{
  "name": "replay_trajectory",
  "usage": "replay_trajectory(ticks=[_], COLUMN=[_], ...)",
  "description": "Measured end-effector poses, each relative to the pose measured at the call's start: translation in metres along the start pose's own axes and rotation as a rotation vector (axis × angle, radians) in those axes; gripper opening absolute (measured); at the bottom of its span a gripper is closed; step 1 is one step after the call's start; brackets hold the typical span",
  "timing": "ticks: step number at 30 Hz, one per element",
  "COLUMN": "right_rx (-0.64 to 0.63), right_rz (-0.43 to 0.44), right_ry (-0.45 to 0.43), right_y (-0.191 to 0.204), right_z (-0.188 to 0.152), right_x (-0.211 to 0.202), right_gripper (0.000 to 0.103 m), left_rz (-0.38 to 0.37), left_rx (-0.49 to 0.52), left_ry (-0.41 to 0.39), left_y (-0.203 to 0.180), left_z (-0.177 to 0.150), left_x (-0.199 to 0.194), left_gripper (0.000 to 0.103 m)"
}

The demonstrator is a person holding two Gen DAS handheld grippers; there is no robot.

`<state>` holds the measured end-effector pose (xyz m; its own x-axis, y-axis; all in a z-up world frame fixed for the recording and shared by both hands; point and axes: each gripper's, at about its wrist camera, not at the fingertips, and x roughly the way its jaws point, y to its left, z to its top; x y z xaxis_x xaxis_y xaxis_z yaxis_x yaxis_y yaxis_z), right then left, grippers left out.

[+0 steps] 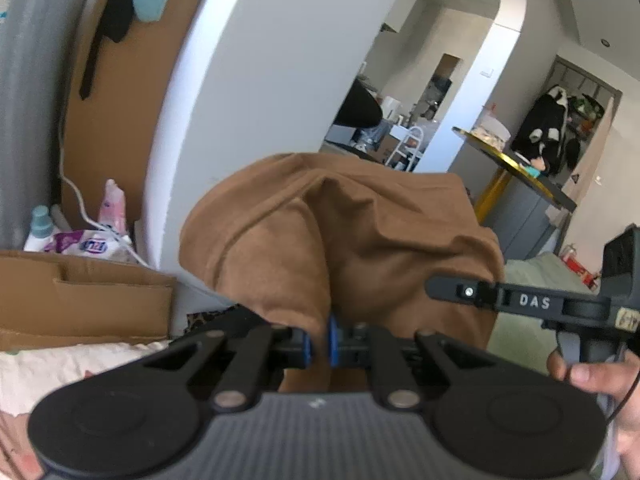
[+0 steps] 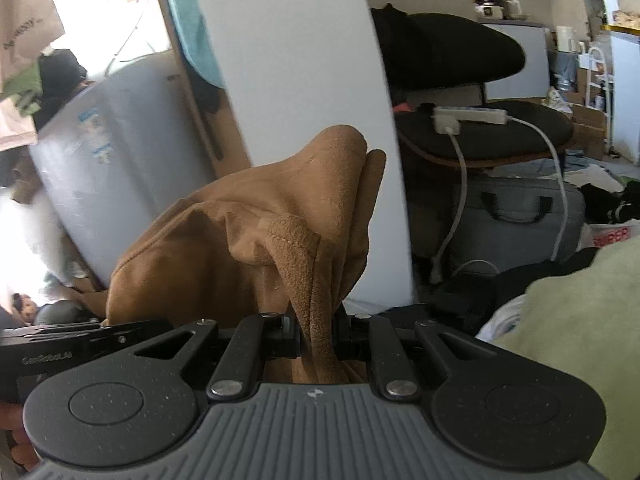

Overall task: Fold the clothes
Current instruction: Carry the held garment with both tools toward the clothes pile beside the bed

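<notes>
The left gripper (image 1: pixel 319 346) fills the bottom of its own view, its blue pads (image 1: pixel 333 345) pinched on a fold of the brown cloth (image 1: pixel 340 236). The cloth rises from the jaws and bulges up in front of the lens, held in the air. Just to the right, the right gripper (image 1: pixel 520 302) shows side-on, marked "DAS", with a hand (image 1: pixel 592 376) on its grip; its tip touches the cloth's right edge.

In the right wrist view the right gripper (image 2: pixel 318 334) is likewise clamped on the cloth (image 2: pixel 280 224): a bunched, hemmed edge runs down between the black fingers, and the rest mounds up to the left and ahead. The left gripper's body (image 2: pixel 60 350) shows at the lower left, close beside it.

Farther off, a white pillar (image 1: pixel 248 80) stands behind the cloth. Left of it, in the left view, lie a cardboard box (image 1: pixel 80 296), a wipes pack (image 1: pixel 92 245) and a pink bottle (image 1: pixel 113 204). To the right a dark table (image 1: pixel 520 172) with a yellow edge stands well back.

In the right view, a pale green blanket (image 2: pixel 580 300) lies at the right, a black chair (image 2: pixel 480 132) with a white cable (image 2: pixel 460 168) behind the pillar, and a grey appliance (image 2: pixel 112 160) to the left.
</notes>
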<state>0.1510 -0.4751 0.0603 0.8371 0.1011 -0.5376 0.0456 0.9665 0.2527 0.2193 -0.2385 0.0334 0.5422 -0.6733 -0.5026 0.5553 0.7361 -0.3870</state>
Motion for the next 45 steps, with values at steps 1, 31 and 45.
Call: replay_trajectory(ticks=[1,31,45], right_rx=[0.014,0.064,0.041], right_rz=[-0.012,-0.129,-0.159], right_ry=[0.001,0.221,0.232], right_y=[-0.006,-0.086,-0.108], right_z=[-0.002,-0.078,-0.096], right_x=[0.003,0.149,0.210], right_gripper=[0.013,0.013,0.013], left_rz=[-0.004,-0.021,-0.032], left_rx=[-0.005,-0.054,-0.091], left_ry=[0.007,0.189,0.190], left_y=[0.001,0.070,0.124], left_z=[-0.002,-0.073,-0.082], left_x=[0.006,0.166,0.210], left_gripper=[0.009,0.009,0.009])
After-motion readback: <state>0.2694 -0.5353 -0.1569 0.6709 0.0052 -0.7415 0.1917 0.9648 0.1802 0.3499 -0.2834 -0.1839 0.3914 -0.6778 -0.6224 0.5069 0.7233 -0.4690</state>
